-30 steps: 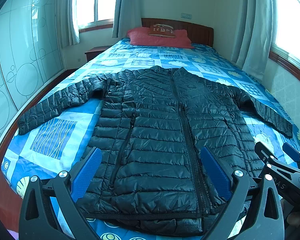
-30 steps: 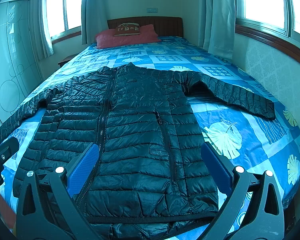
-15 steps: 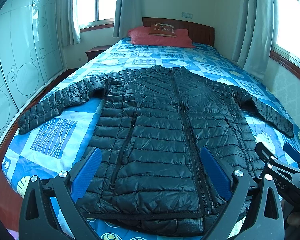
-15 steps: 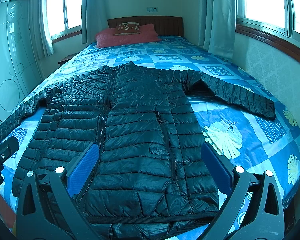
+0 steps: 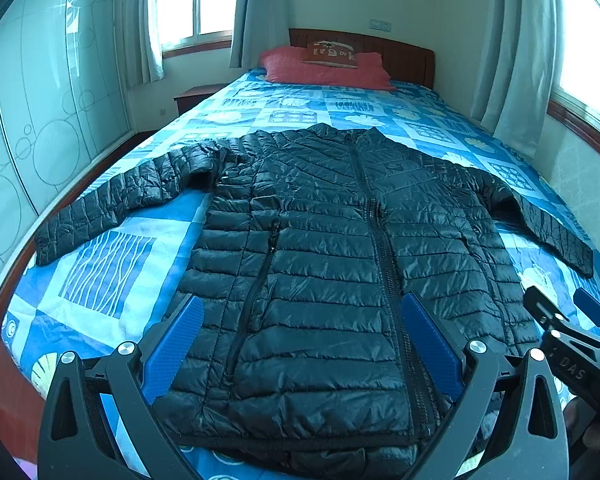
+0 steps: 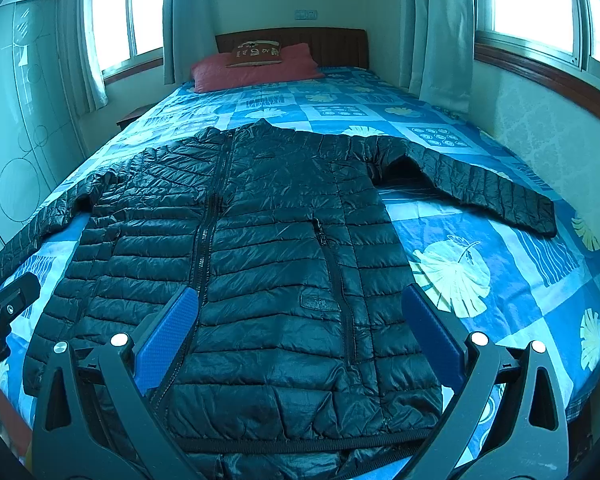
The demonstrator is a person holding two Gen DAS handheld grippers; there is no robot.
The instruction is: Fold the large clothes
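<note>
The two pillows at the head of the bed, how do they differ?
The red pillow is wide, plain and lies flat on the bed. The brown cushion is smaller, darker, carries a pale printed design, and rests on top of the red pillow. Both sit against the wooden headboard.

The jacket (image 5: 320, 264) was glossy black with horizontal quilting, slanting to chevrons near the collar. The bedspread (image 6: 480, 248) in the lower right of the right wrist view showed blue and pale-blue squares with cream leaves, stripes and dots. The pillow (image 5: 324, 69) at top centre was red, the smaller cushion (image 5: 331, 54) on it brown with pale marks. Both grippers' pads (image 5: 172, 344) were blue on black frames. The headboard (image 6: 340, 46) was reddish brown.
</note>
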